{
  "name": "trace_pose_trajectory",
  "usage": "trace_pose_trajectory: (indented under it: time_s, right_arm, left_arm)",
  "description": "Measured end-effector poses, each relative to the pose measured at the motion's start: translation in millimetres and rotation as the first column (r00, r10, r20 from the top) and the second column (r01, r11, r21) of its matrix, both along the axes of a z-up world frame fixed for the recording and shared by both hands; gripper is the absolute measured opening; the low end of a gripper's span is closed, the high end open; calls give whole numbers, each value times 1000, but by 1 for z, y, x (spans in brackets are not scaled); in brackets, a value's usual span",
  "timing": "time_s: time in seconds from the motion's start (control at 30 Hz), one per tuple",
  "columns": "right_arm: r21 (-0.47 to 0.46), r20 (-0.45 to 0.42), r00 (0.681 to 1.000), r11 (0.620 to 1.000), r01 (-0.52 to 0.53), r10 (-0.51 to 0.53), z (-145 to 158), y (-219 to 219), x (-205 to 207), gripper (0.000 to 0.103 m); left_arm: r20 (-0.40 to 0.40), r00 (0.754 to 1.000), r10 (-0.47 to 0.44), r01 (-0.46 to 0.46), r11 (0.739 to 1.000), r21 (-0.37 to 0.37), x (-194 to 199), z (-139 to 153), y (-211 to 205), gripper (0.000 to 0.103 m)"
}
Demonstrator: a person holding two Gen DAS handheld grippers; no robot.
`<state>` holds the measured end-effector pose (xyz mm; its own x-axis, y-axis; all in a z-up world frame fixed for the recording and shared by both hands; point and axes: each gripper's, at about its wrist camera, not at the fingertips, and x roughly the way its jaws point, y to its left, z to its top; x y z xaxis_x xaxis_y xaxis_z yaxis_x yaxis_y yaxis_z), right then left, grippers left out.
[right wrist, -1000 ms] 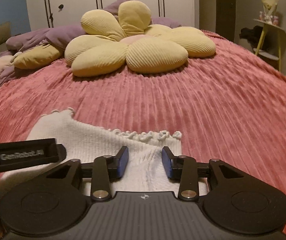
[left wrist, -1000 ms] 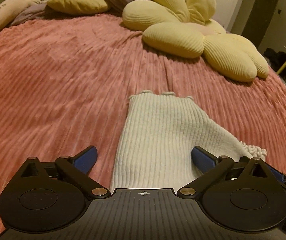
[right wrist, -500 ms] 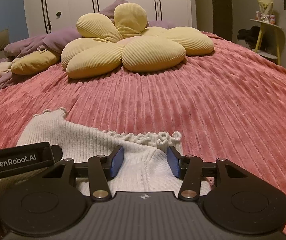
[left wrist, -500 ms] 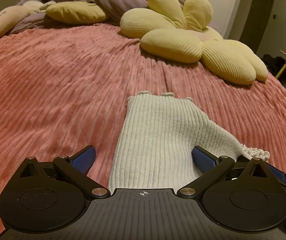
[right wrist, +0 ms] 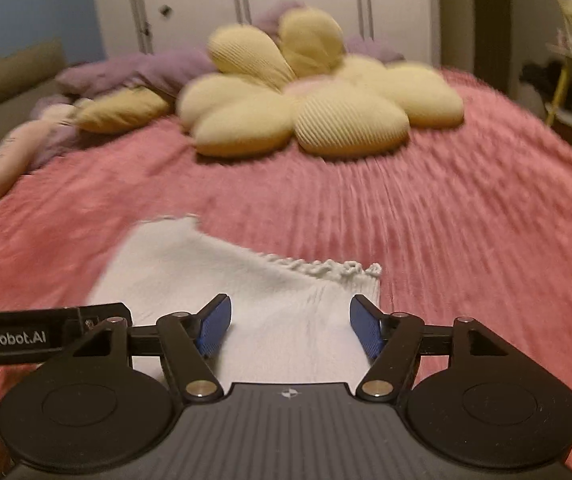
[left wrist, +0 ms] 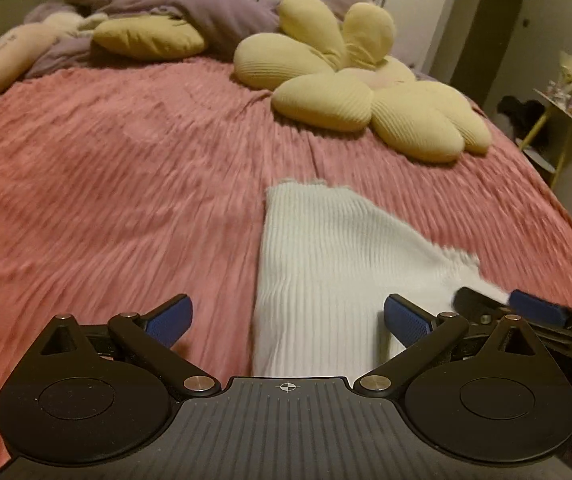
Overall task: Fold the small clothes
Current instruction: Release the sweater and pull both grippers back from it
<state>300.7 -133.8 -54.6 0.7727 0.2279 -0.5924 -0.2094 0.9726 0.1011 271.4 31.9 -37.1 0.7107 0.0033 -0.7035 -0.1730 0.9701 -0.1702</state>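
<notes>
A small white ribbed knit garment (left wrist: 326, 256) lies flat on the pink bedspread (left wrist: 125, 200), with a frilled edge at its right corner. My left gripper (left wrist: 286, 320) is open over the garment's near left edge, holding nothing. My right gripper (right wrist: 290, 326) is open over the garment (right wrist: 269, 288) near its frilled corner, holding nothing. The right gripper's blue fingertips (left wrist: 534, 310) show at the right of the left wrist view. Both views are blurred by motion.
A yellow flower-shaped cushion (left wrist: 362, 92) lies at the far side of the bed, also in the right wrist view (right wrist: 310, 108). Purple bedding (left wrist: 189, 12) and a yellow pillow (left wrist: 149, 38) lie at the head. A yellow side table (left wrist: 558, 120) stands at the right.
My right gripper has opened wider over the garment's frilled corner. Both grippers have drawn back and risen a little. The garment lies as before.
</notes>
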Motion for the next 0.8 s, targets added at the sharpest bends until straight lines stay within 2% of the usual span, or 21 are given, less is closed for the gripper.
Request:
trace_pose_trajectory:
  time_s: [0.07, 0.17, 0.27, 0.37, 0.43, 0.53, 0.63, 0.8]
  right_arm:
    - [-6, 27, 1000, 1000, -4, 4, 3, -2, -24, 66]
    - [-106, 48, 999, 994, 4, 1, -6, 2, -40, 67]
    - [-179, 61, 998, 984, -11, 22, -17, 3, -37, 79]
    - [-100, -11, 1000, 995, -11, 10, -22, -11, -23, 88]
    - [-51, -49, 999, 999, 6, -9, -13, -18, -23, 88]
    - [-10, -45, 999, 999, 30, -31, -2, -24, -50, 86]
    - [5, -35, 998, 998, 56, -56, -1, -31, -81, 83]
    - [-29, -98, 994, 998, 55, -58, -21, -34, -106, 81]
  left_arm:
    - [-48, 999, -12, 13, 1000, 20, -3, -13, -1, 103]
    - [-62, 998, 9, -13, 998, -69, 0, -24, 9, 103]
    - [-63, 998, -2, -3, 996, -85, 2, -30, 13, 103]
    - [-80, 997, 6, -11, 997, -71, -5, -18, 11, 103]
    - [-86, 996, 17, -23, 997, -69, -16, -8, 11, 103]
    - [-79, 997, 23, -28, 998, -54, -38, -2, 11, 103]
    - [-108, 994, 24, -33, 996, -86, -51, -7, 13, 103]
    - [-165, 986, 14, -27, 997, -74, -59, -19, 10, 103]
